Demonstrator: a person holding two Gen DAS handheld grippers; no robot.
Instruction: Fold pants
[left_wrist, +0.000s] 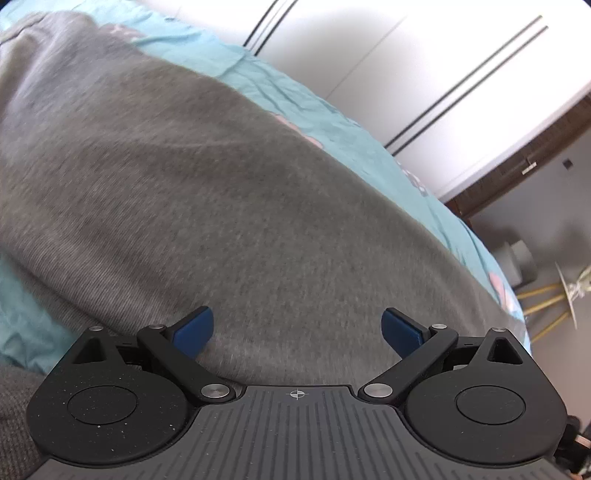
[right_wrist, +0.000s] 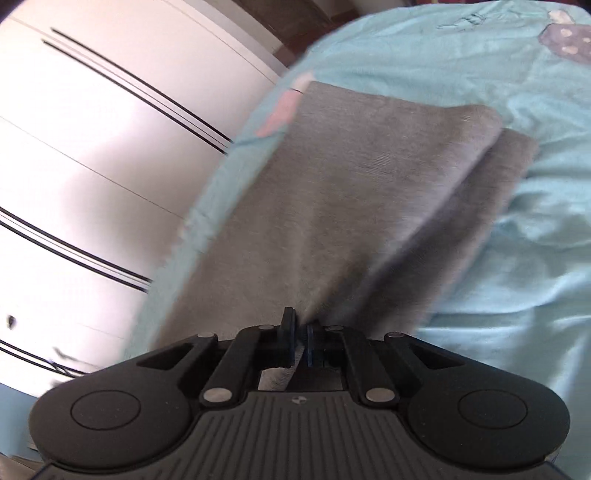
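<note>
1. Left gripper (left_wrist: 297, 326): its 2 blue-padded fingers (left_wrist: 194, 330) are spread wide, with nothing between them. Grey fabric fills the gap ahead of the fingertips; whether the pads touch it cannot be told.
2. Grey pants (left_wrist: 207, 184): in the left wrist view the cloth spreads ahead of and to both sides of the left fingers, covering most of the frame. In the right wrist view the pants (right_wrist: 332, 206) stretch away from the fingertips as a long band, with 2 layered edges showing at the far end, right of the finger line.
3. Right gripper (right_wrist: 300, 341): its 2 fingers are pressed together on a thin edge of the pants, which passes between the pads and shows below them.
4. Light blue bedsheet (left_wrist: 321, 110): it lies beyond and beside the pants, with pale printed patches. In the right wrist view the sheet (right_wrist: 517, 240) lies right of the fingers, rumpled.
5. White wardrobe (right_wrist: 92, 147): panelled doors with thin dark lines stand left of the right fingers, past the bed edge.
</note>
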